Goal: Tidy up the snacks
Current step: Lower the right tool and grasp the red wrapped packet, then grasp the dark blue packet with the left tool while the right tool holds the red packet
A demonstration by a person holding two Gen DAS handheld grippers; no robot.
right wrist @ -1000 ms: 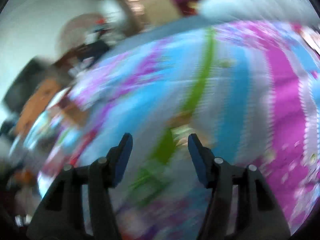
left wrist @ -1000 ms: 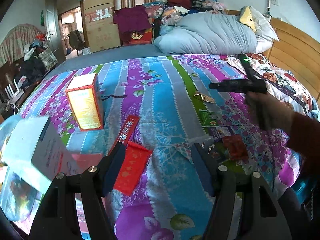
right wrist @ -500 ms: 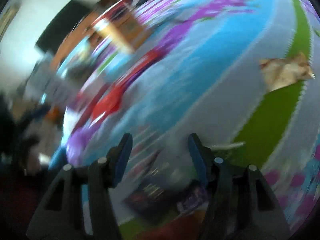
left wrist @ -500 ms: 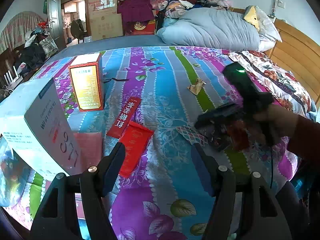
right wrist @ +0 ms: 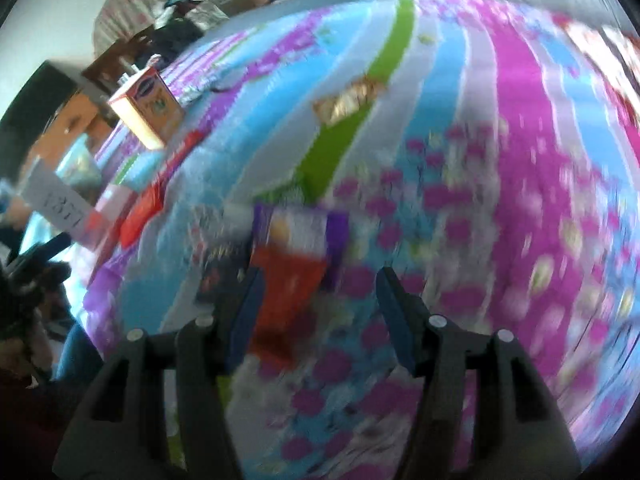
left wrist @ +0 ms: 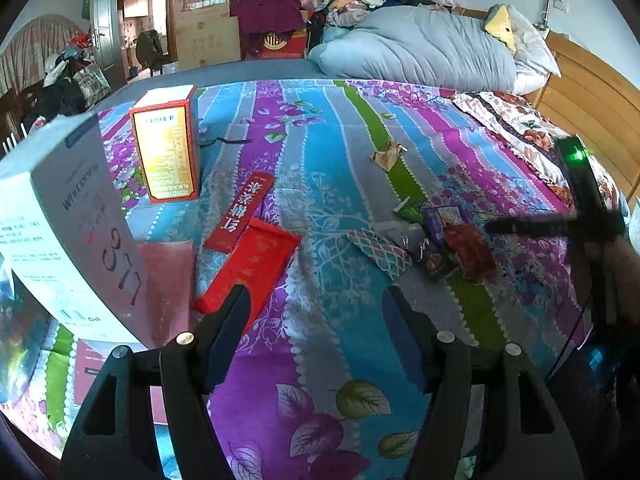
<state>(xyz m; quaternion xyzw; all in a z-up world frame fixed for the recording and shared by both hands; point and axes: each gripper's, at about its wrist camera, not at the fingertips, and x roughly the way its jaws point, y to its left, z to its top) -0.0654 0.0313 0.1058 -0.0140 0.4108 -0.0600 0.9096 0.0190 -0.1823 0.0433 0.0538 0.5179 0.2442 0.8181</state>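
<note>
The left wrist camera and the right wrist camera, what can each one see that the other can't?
Only the left wrist view shows the grey duvet, the wooden headboard, and the right gripper from outside, reaching in over the small snack packets.

Only the right wrist view, which is blurred, shows the right gripper's own open fingers, with a red packet just ahead of them, not gripped.

Both show the striped bedspread, the upright orange box, the flat red box and the crumpled gold wrapper.

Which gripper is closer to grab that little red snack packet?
Probably the right gripper: the red snack packet lies just ahead of its open jaws. The left gripper is also open, but the packet sits off to its side.
</note>
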